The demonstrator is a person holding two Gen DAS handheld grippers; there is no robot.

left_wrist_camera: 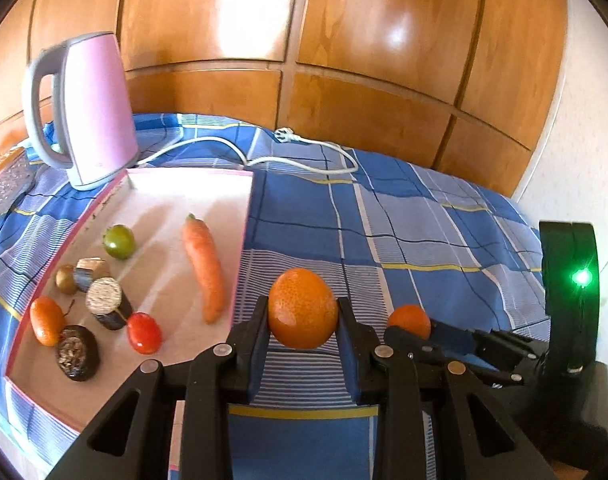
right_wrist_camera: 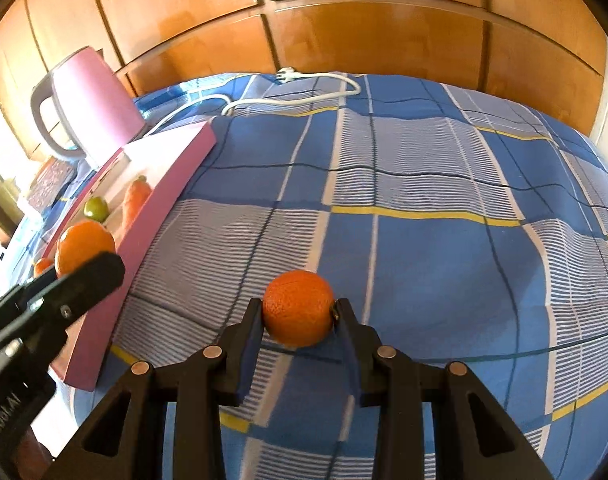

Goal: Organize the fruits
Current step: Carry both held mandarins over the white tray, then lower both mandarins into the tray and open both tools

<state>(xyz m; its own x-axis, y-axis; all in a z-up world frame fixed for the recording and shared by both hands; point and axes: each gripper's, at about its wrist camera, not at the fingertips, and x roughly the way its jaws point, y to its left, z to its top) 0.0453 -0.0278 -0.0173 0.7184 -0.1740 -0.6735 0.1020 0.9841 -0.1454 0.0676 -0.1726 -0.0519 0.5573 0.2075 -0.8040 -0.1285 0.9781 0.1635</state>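
Looking along my left claw (left_wrist_camera: pixel 302 312), I see its fingers pinching an orange (left_wrist_camera: pixel 302 307) above the blue checked cloth (left_wrist_camera: pixel 423 220), just right of the pink tray (left_wrist_camera: pixel 246 216). On the tray lie a carrot (left_wrist_camera: pixel 205 268), a green fruit (left_wrist_camera: pixel 120 241), a red tomato (left_wrist_camera: pixel 144 333), a small orange fruit (left_wrist_camera: pixel 46 321) and a few dark cut pieces (left_wrist_camera: pixel 108 307). A pink kettle (left_wrist_camera: pixel 94 108) stands behind the tray, its white cord (left_wrist_camera: pixel 304 162) trailing over the cloth. At right my other claw (left_wrist_camera: pixel 419 330) holds a mandarin (left_wrist_camera: pixel 409 320).

Along my right claw (right_wrist_camera: pixel 300 312), both fingers press on that mandarin (right_wrist_camera: pixel 298 307), clear of the cloth (right_wrist_camera: pixel 443 168). At left, my left claw (right_wrist_camera: pixel 84 276) carries its orange (right_wrist_camera: pixel 84 246) beside the tray wall (right_wrist_camera: pixel 156 216); the carrot (right_wrist_camera: pixel 136 198) and green fruit (right_wrist_camera: pixel 96 208) show beyond.
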